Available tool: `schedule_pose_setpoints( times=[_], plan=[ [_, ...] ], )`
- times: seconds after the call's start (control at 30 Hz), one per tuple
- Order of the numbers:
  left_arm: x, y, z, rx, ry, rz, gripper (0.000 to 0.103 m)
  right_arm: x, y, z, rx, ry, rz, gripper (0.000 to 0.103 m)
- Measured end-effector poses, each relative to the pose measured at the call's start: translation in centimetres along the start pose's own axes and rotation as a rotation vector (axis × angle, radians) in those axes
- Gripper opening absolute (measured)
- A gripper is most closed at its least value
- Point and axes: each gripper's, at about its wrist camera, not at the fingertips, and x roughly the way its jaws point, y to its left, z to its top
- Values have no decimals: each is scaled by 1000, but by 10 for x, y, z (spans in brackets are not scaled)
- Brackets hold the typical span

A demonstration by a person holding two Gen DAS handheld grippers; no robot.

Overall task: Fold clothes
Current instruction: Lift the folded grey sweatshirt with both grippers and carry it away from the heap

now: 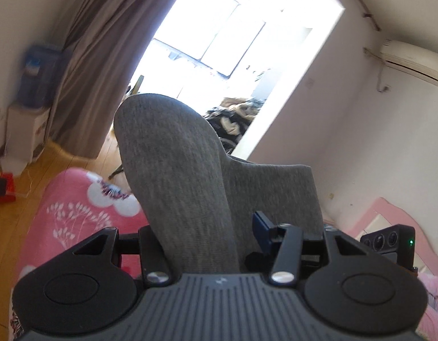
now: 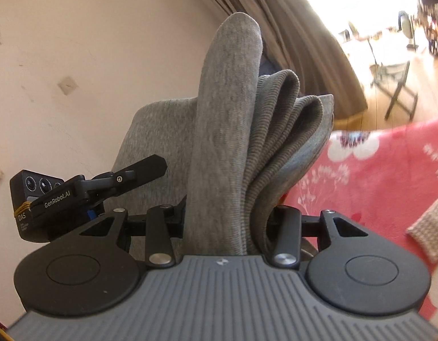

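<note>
Above the pink bedspread point(image 1: 76, 213), both grippers apparently clamp the grey garment point(image 1: 184, 187).

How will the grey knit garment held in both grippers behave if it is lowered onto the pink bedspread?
Probably floppy: the grey knit garment bunches in soft folds within the right gripper. Its ribbed edge looks thick, so it may spring open. Unlikely to slide much on the pink bedspread.
</note>
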Motion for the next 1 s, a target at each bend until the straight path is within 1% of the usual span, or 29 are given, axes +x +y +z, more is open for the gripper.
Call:
schedule_pose_setpoints(
  times=[0.1,0.23,0.3,0.37,0.4,0.5,0.6,0.63,0.7,0.73,0.77,0.83,0.87,0.9,0.93,0.97,1.0],
  plan=[
    [47,62,-19,-60,40,29,50,59,-44,-9,49,52,-31,41],
    [108,139,-36,-139,90,72,50,130,-112,-17,119,131,-32,41],
    [137,172,-33,-170,111,92,50,167,-140,-20,159,166,-40,41],
    [156,193,-23,-189,131,102,50,194,-158,-26,199,189,-50,41],
    [166,203,-17,-198,141,106,50,208,-168,-24,215,195,-54,41],
    [193,232,0,-219,166,119,49,229,-183,-19,254,190,-50,41],
    [209,241,28,-193,165,115,49,245,-195,-12,289,176,-38,41],
    [217,247,34,-186,165,114,49,250,-199,-10,300,172,-34,41],
    [234,264,39,-185,155,139,50,266,-216,-4,312,161,-23,41],
    [243,277,37,-179,155,157,52,275,-225,-1,318,155,-17,41],
    [254,295,30,-175,169,194,53,283,-234,2,324,151,-13,41],
    [274,330,9,-202,219,298,54,303,-260,-11,343,172,-40,42],
    [280,348,-2,-235,244,329,57,313,-273,-18,352,182,-54,45],
    [279,361,-11,-275,231,331,62,323,-286,-25,363,192,-67,53],
    [271,367,-16,-309,191,308,61,324,-300,-33,398,189,-59,52],
    [260,369,-17,-323,152,291,61,316,-308,-38,437,147,0,52],
    [249,368,-16,-323,114,281,62,305,-308,-39,449,129,16,55]
  ],
)
